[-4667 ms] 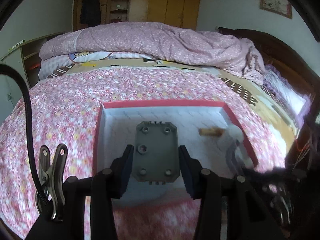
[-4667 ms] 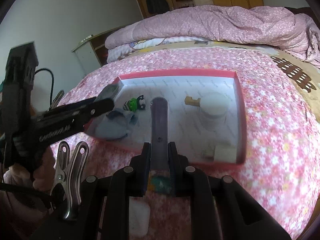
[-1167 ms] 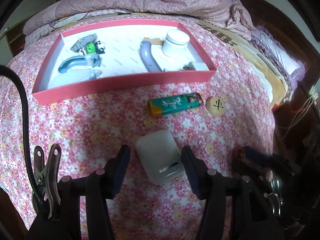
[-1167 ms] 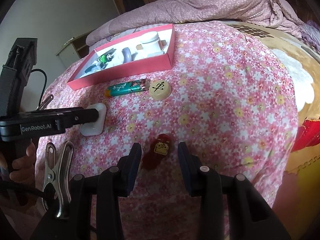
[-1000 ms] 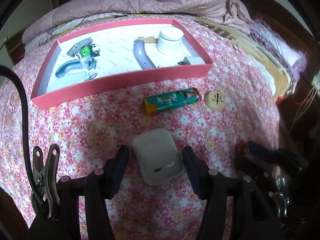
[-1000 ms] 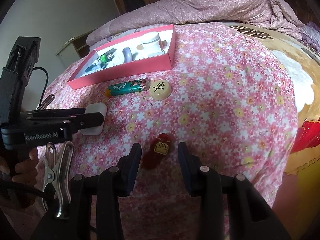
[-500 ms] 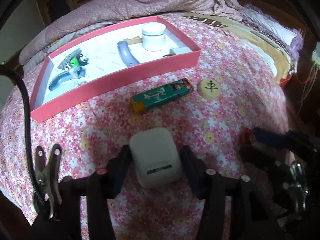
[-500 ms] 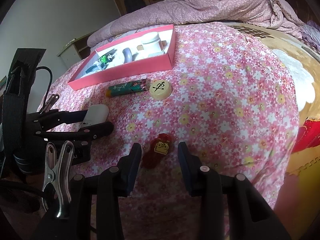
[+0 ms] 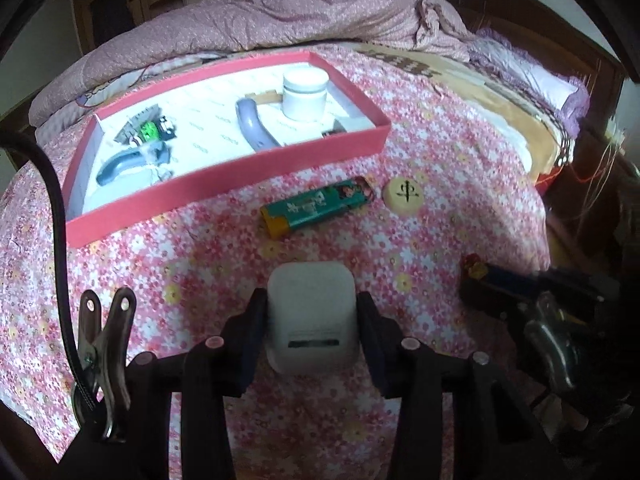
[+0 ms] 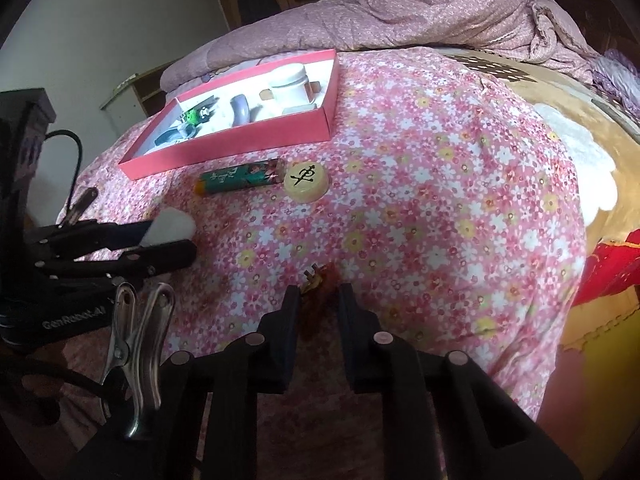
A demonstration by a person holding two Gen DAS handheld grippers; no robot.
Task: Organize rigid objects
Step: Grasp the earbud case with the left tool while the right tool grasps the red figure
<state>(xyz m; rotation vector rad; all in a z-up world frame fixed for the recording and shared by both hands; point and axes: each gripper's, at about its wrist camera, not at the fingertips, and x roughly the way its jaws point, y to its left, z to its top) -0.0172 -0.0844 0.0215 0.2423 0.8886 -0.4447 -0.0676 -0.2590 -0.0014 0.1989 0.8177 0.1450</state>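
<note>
My left gripper [image 9: 312, 298] is closing its jaws on a white rounded case [image 9: 310, 320], both pads pressed to its sides just above the flowered bedspread. The right wrist view shows that case [image 10: 172, 224] sticking out of the left gripper [image 10: 168, 240]. My right gripper [image 10: 319, 292] is closing too, with a small red-brown figure [image 10: 318, 280] pinched between its pads. A red tray [image 9: 240, 184] beyond holds a white jar [image 9: 306, 94], a grey curved piece [image 9: 254, 124] and a green toy [image 9: 148, 130]. A green lighter [image 9: 316, 208] and a cream chess disc [image 9: 404, 194] lie before it.
A heaped pink quilt [image 9: 300, 12] fills the far side of the bed. The bedspread drops off at the right edge [image 10: 576, 240]. A metal clip [image 9: 104, 344] and a black cable [image 9: 56, 208] hang at the left of my left gripper.
The left jaws have shut on the white case and raised it slightly. The right jaws have closed in on the small red-brown figure. Earlier, both grippers held things over the tray.
</note>
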